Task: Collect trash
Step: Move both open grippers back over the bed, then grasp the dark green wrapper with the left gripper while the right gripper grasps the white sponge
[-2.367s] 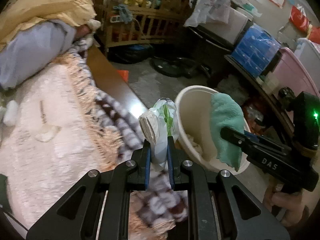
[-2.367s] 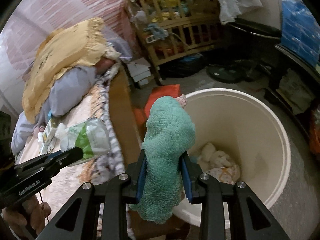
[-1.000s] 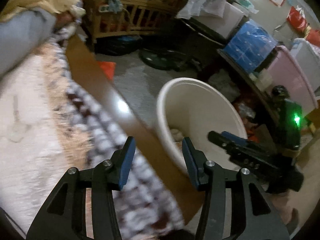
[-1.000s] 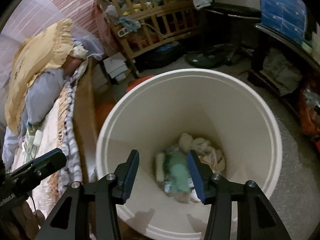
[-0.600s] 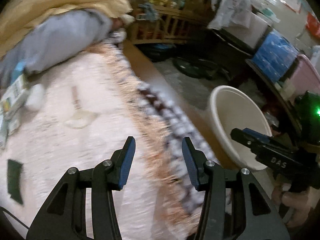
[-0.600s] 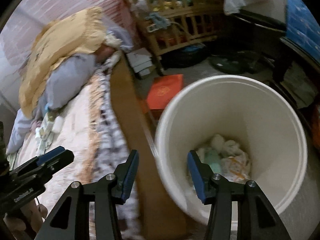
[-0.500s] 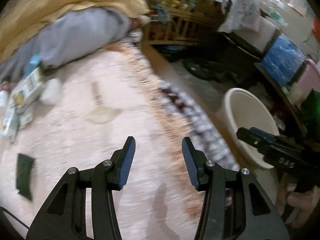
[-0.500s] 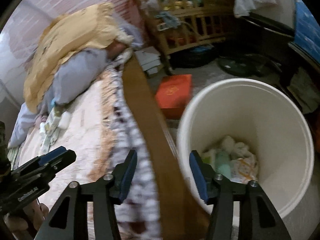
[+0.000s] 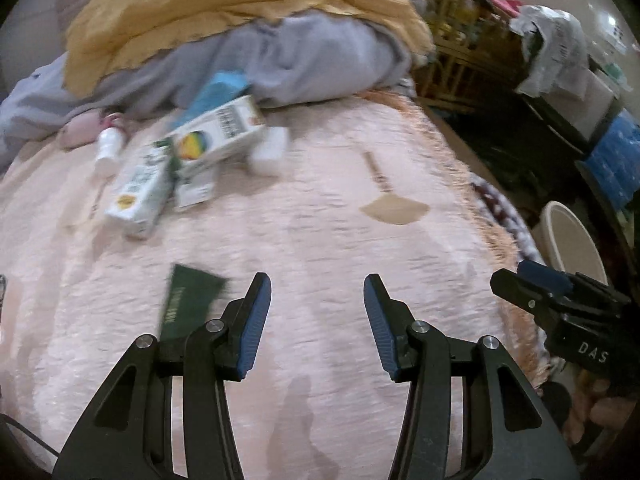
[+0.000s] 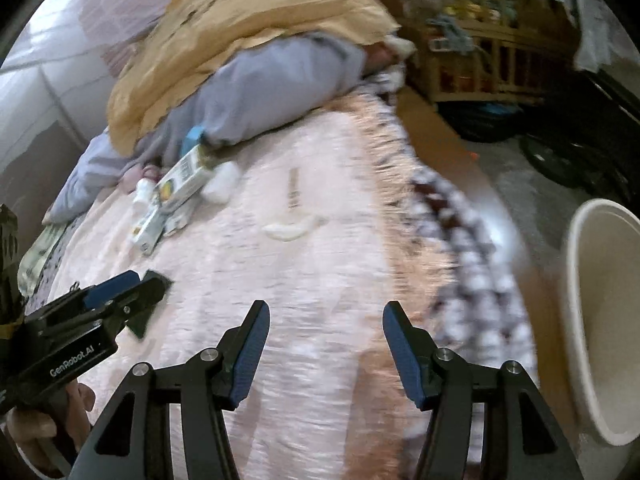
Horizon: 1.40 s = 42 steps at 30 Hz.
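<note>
Trash lies on the pink bed blanket (image 9: 320, 248): two white cartons (image 9: 220, 136) (image 9: 140, 188), a small white bottle (image 9: 107, 152), a white lump (image 9: 270, 148), a dark green wrapper (image 9: 188, 304) and a flat tan fan-shaped piece (image 9: 394, 208). My left gripper (image 9: 316, 284) hangs open and empty above the blanket, the green wrapper just left of its left finger. My right gripper (image 10: 326, 308) is open and empty over the blanket near the fringed edge. The cream bucket (image 10: 600, 320) stands on the floor to the right of the bed.
A yellow pillow (image 9: 240, 12) and a grey one (image 9: 280, 60) are piled at the bed's head, with a blue box (image 9: 220, 88) against them. A wooden crib (image 10: 480, 60) and dark clutter fill the floor beyond. A hand (image 10: 36, 432) holds the left gripper's handle.
The wipes packet and the green cloth left the grippers and lie in the bucket. Both grippers, now open and empty, have swung left from the bucket to over the bed.
</note>
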{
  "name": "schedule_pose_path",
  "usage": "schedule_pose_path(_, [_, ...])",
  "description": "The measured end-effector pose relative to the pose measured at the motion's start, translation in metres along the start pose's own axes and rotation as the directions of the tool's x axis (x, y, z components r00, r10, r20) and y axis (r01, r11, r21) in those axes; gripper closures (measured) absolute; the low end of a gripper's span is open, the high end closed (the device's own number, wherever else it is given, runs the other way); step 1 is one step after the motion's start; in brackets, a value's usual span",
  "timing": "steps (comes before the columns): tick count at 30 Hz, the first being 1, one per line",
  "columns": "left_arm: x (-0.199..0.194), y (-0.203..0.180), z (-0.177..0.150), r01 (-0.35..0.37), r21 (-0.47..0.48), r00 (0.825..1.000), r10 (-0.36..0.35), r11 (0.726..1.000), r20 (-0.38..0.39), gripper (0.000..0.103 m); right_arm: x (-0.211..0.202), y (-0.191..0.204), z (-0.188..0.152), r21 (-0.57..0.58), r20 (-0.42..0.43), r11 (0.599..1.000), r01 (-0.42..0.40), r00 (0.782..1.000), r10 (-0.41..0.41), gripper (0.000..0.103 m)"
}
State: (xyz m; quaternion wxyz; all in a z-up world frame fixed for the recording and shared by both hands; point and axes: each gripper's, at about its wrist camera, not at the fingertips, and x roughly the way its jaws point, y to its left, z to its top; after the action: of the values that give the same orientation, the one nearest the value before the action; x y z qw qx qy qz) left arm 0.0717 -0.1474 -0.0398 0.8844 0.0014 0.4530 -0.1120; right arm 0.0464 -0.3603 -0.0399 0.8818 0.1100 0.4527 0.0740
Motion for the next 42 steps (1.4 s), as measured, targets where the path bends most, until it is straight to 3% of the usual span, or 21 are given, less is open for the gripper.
schedule_pose_path(8, [-0.013,0.049,-0.013,-0.059,-0.052,0.998,0.059,0.997,-0.010,0.056,0.022,0.053,-0.003,-0.073,-0.033,0.996,-0.047,0.998,0.044,0.046])
schedule_pose_path(20, [-0.023,0.110,-0.042,-0.057,-0.130,0.997,0.050,0.990,-0.052,0.056,0.037,0.090,-0.004,-0.117,-0.059,0.989,-0.088,0.995,0.081,0.045])
schedule_pose_path(42, [0.025,0.103,-0.048,-0.021,-0.149,0.993,0.003,0.989,-0.121,0.056,0.051,0.092,-0.002,-0.122,-0.094,0.990,-0.072,0.994,0.061,0.041])
